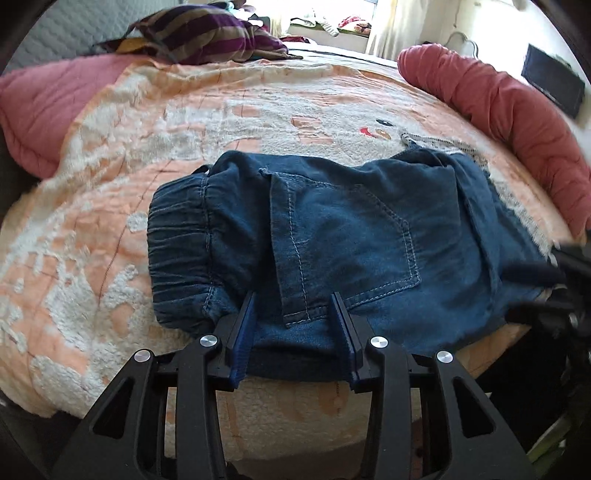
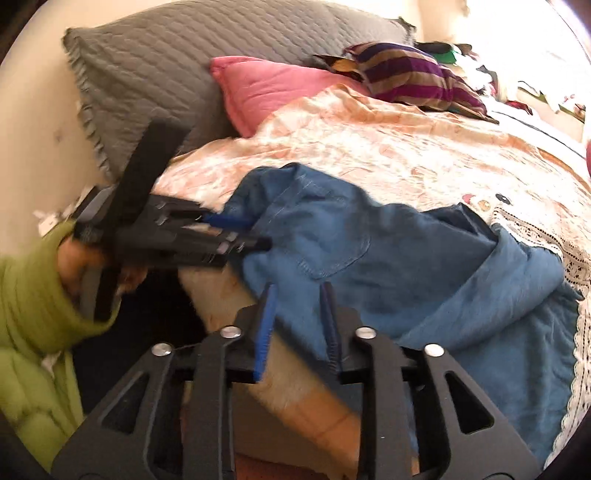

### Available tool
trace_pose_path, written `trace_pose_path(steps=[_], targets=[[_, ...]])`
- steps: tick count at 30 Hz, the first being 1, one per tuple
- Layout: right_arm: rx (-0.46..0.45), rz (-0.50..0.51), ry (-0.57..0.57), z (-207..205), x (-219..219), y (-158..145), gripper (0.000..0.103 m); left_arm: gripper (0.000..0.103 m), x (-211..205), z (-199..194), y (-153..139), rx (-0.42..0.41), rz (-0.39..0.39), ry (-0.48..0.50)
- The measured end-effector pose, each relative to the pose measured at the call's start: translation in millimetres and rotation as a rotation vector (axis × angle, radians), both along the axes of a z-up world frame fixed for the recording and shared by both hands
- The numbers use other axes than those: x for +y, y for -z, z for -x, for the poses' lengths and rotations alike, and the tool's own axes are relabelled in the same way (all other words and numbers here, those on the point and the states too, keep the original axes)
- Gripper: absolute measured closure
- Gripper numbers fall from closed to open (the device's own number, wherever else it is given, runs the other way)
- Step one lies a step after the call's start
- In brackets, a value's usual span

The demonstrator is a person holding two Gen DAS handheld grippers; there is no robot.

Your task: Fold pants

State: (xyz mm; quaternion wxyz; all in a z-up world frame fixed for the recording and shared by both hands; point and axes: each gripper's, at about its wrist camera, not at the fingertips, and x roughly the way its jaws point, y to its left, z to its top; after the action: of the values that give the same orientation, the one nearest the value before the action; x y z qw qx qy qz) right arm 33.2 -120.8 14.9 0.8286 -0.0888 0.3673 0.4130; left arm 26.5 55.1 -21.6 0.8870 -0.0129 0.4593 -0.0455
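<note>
Blue denim pants [image 1: 343,240] lie folded in a bundle on the peach and white blanket, elastic waistband to the left, back pocket up. My left gripper [image 1: 294,301] is open, its blue-padded fingers straddling the near edge of the pants. In the right wrist view the pants [image 2: 406,258] spread over the bed's near corner. My right gripper [image 2: 297,290] is open over the near edge of the pants, with nothing between the pads. The left gripper [image 2: 240,232] shows there at the pants' left end, held by a hand in a green sleeve.
The peach blanket [image 1: 110,229] covers the bed. A pink pillow [image 1: 40,107] lies at the left, a red bolster [image 1: 509,110] at the right, a striped cushion [image 1: 207,33] at the back. A grey quilted pillow [image 2: 166,66] leans behind. A lace-edged cloth [image 2: 535,236] lies under the pants.
</note>
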Motion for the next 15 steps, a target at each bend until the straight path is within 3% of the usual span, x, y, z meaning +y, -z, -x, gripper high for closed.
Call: trace_pose_path(steps=[5,8,15], targets=[[0.090,0.172,0.032,-17.9,24.5,43.5,0.077,0.065,5.0,1.3,-0.5,-0.016,0.031,0.007],[0.100,0.145,0.039,-17.6,20.2,49.6,0.077,0.065,2.6,0.0,-0.4,-0.022,0.022,0.012],[0.053,0.017,0.134,-16.1,-17.0,14.8,0.063,0.064,3.3,6.6,-14.5,-0.056,0.053,0.000]])
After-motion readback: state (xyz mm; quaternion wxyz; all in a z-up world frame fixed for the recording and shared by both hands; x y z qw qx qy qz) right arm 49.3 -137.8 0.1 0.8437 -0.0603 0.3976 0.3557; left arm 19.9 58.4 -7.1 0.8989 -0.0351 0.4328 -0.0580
